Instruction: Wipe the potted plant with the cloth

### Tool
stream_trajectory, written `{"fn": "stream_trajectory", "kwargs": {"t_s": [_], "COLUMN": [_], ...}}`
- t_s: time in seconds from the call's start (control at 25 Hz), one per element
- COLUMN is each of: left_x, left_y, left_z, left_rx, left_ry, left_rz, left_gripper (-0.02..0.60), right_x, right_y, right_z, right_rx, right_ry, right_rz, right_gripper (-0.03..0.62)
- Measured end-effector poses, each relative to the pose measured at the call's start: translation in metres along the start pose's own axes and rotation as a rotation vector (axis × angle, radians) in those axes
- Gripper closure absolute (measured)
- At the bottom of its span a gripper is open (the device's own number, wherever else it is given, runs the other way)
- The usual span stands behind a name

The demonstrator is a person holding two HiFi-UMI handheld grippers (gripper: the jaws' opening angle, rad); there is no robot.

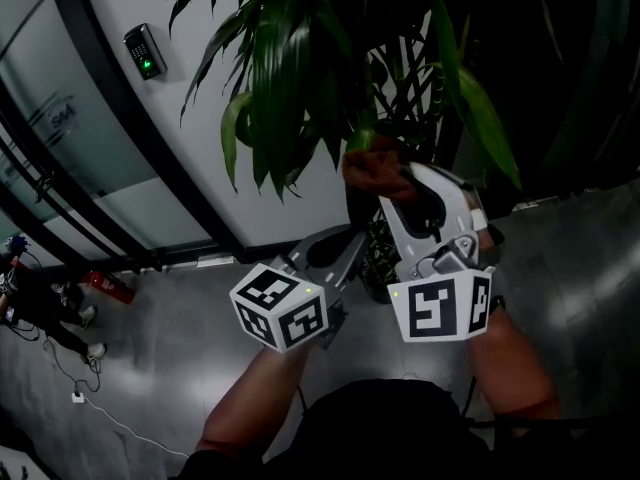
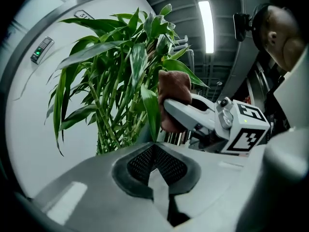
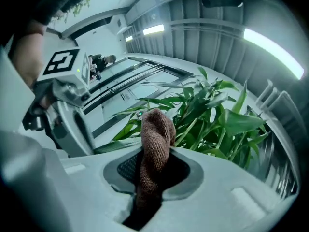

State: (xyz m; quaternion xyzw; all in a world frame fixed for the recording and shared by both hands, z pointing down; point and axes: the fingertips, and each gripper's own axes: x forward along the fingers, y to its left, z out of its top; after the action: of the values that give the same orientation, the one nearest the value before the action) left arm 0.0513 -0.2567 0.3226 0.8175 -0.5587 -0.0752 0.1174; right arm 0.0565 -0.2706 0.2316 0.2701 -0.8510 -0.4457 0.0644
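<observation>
At the far left of the head view a person (image 1: 45,303) is seen on the grey floor (image 1: 180,358). A red canister (image 1: 110,286) lies just beside them, and a white cable (image 1: 77,397) is trailed nearer the camera. Above these, a glazed partition (image 1: 60,118) in a dark frame is set into the pale wall, and a wall reader (image 1: 145,52) with a green light is mounted to its right. The potted plant (image 1: 290,58) fills the upper middle; its long leaves hang over both tools and its pot is largely hidden behind them. The left gripper (image 1: 350,236) is held level under the foliage. Its jaws are pressed together, and one hanging leaf (image 2: 149,111) runs down into their seam and appears to be pinched there. To its right the right gripper (image 1: 405,193) is raised higher, its jaws clamped on a brown cloth (image 3: 155,144). The cloth stands up out of them and is pushed in against the leaves, just beside the pinched one.
</observation>
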Motion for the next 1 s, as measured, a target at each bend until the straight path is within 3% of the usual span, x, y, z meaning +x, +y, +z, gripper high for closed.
{"fn": "stream_trajectory", "kwargs": {"t_s": [0.2, 0.64, 1.0], "left_x": [0.0, 0.003, 0.005], "left_y": [0.0, 0.006, 0.004], "left_z": [-0.005, -0.019, -0.025], "left_rx": [0.044, 0.078, 0.094], "left_ry": [0.024, 0.079, 0.093], "left_rz": [0.013, 0.034, 0.031], "left_gripper": [0.565, 0.565, 0.565], "right_x": [0.025, 0.029, 0.011], "right_y": [-0.013, 0.034, 0.068], "right_z": [0.004, -0.015, -0.031], "right_rx": [-0.069, -0.338, -0.431], "right_ry": [0.026, 0.128, 0.17], "right_rz": [-0.021, 0.153, 0.268], "right_gripper": [0.523, 0.523, 0.523]}}
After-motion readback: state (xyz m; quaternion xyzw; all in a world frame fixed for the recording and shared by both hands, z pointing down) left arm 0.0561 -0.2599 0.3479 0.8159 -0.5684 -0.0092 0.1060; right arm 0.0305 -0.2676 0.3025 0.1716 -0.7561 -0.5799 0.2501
